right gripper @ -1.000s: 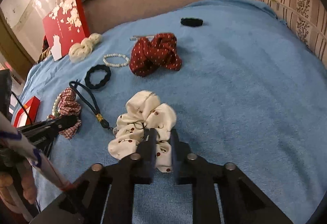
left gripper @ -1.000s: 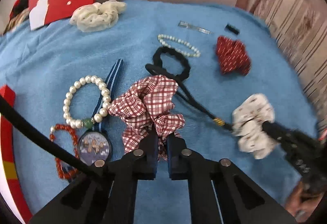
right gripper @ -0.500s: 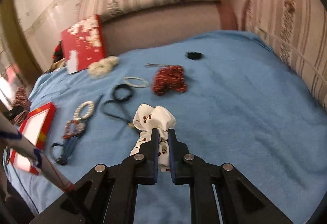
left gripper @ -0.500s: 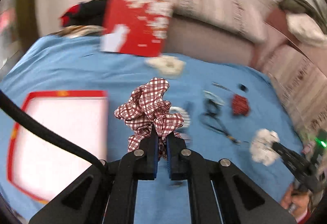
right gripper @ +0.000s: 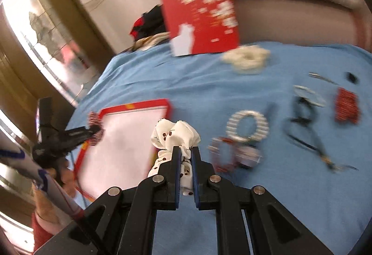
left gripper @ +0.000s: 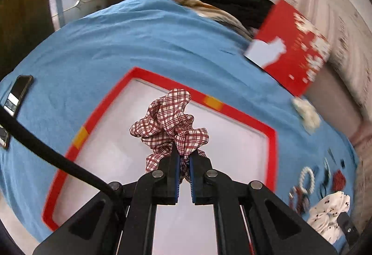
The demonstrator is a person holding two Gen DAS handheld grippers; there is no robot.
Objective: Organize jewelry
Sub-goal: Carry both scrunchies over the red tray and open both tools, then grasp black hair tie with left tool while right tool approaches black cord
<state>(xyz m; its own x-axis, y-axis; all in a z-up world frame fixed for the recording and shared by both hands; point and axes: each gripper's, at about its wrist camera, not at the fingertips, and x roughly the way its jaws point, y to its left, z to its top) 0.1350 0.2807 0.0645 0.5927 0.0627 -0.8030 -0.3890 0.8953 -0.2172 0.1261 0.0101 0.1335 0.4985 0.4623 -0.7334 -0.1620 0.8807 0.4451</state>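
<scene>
Bare white tray (left gripper: 270, 138) floor (red rim around), unobstructed.

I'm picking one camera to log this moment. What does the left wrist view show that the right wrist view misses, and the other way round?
Only the left wrist view shows the dark phone lying on the blue cloth.

Only the right wrist view shows the thin metal hair clip and the black corded hair tie.

Both show the red-rimmed white tray, the red-and-white plaid scrunchie in the left gripper, the white dotted scrunchie in the right gripper, the red floral box and the pearl bracelet.
</scene>
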